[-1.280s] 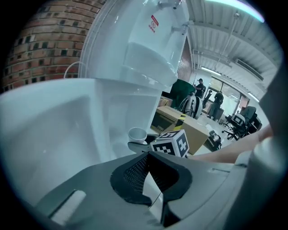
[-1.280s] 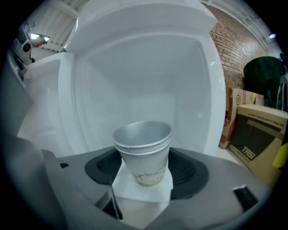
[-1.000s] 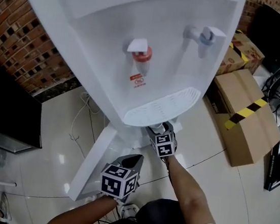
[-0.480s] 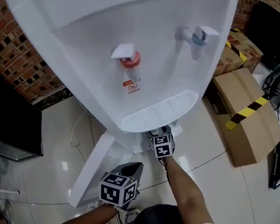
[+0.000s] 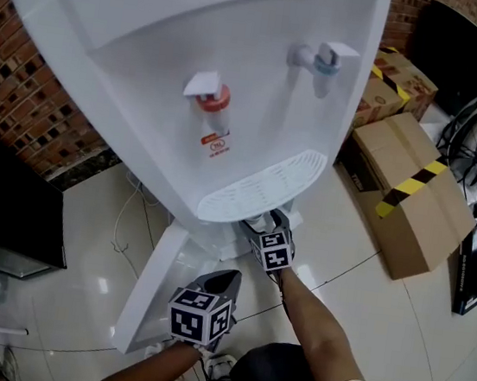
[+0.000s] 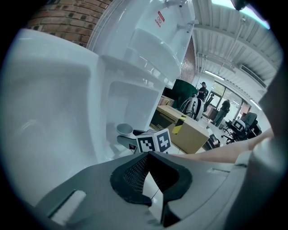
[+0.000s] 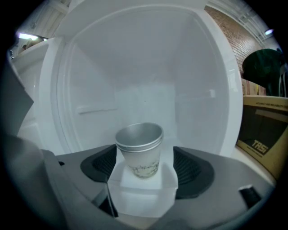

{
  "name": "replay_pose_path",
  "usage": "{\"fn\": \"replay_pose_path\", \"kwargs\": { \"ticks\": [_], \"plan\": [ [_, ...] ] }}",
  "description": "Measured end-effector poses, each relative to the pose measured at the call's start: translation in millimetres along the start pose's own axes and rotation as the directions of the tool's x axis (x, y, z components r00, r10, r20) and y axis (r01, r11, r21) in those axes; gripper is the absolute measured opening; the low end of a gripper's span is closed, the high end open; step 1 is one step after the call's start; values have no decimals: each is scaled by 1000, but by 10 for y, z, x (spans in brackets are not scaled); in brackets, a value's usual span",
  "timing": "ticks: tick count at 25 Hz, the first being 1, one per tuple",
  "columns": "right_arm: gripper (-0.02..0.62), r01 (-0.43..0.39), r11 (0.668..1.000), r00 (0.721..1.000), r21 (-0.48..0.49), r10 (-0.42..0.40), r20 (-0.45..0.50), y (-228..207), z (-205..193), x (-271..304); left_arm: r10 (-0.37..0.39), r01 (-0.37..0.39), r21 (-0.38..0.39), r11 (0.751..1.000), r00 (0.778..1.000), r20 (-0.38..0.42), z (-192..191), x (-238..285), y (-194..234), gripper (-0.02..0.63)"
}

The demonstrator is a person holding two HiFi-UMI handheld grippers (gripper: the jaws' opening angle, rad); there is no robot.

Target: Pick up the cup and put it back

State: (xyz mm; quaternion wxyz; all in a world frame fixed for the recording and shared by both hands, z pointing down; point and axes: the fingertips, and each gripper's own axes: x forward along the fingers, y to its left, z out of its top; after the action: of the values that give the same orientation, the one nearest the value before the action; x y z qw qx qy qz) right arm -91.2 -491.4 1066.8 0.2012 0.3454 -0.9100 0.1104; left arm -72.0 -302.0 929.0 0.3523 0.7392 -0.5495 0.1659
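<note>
Cup (image 7: 138,150) upright inside the open lower compartment (image 7: 144,67) of the white water dispenser (image 5: 197,40), seen along the right gripper (image 5: 264,228). The right jaws are opening; the cup stands between them, but both dark pads are clear of its wall, with a gap on either side, so the grip is released. This suggests the put-back step is essentially complete, with only a straight withdrawal remaining, taking care not to clip the cup's rim. The left gripper (image 6: 150,179), jaws together and empty, hangs outside the compartment; from there the cup shows just beyond the right gripper's marker cube (image 6: 154,140)
</note>
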Motion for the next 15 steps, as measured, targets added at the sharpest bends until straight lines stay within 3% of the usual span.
{"fn": "replay_pose_path", "kwargs": {
  "ticks": [3, 6, 8, 12, 15],
  "plan": [
    [406, 1, 998, 1000, 60, -2, 11, 6, -34, -193, 21, -21, -26, 999, 1000, 7, 46, 137, 67, 5],
    [210, 32, 990, 999, 137, -35, 14, -79, -15, -454, 74, -74, -41, 996, 997, 4, 127, 325, 188, 5],
    [18, 55, 987, 998, 148, -52, -24, -185, 29, -652, 67, -66, -52, 996, 998, 3, 158, 435, 195, 6],
    [9, 85, 956, 988, 282, -44, -148, -292, 147, -1202, 5, -10, -76, 997, 998, -66, 133, 432, -21, 5],
    [9, 89, 957, 972, 276, -23, -235, -114, 392, -1658, 0, -8, -100, 995, 997, -83, 327, 132, -266, 5]
  ]
}}
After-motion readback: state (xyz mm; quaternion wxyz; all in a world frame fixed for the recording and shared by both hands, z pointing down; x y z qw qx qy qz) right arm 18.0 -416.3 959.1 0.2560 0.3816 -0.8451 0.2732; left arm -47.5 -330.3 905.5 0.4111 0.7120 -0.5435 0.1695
